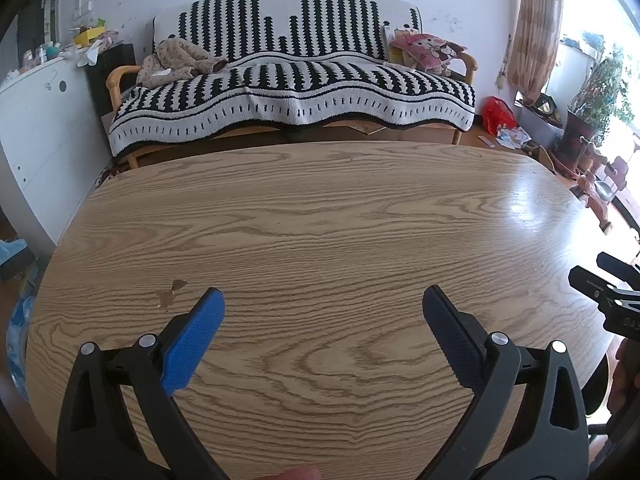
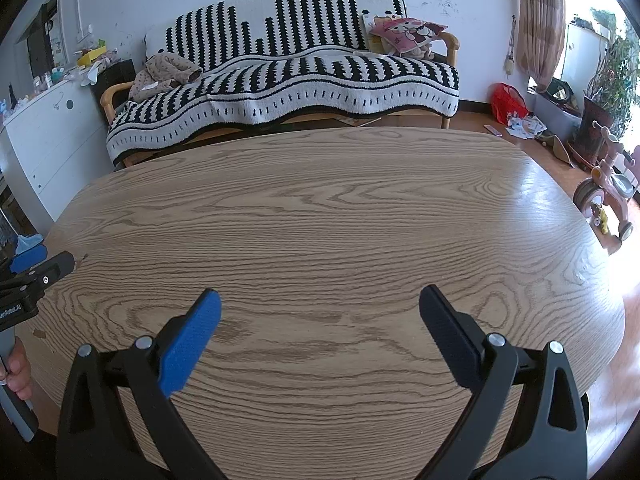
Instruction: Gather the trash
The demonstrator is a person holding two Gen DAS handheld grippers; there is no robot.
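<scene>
1. The left gripper [image 1: 323, 300] hovered over the table [image 1: 320, 208] near its front edge, jaws spread wide and holding nothing.
2. The right gripper [image 2: 320, 300] did likewise, jaws apart and unloaded.
3. No trash showed on the tabletop; only a small chipped patch [image 1: 170, 294] marked the wood towards the left edge.
4. Scattered paper scraps [image 2: 524, 126] lay on the floor beyond the far right corner, beside a red bag [image 2: 508, 102].
5. Such scraps would probably be light and limp, best pinched at a raised fold.

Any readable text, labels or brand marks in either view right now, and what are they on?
"BAS", cut off at the frame edge: right claw body, seen from the left wrist view.
Small white lettering on the left claw body in the right wrist view: too blurred to read.
Nothing else legible.
</scene>
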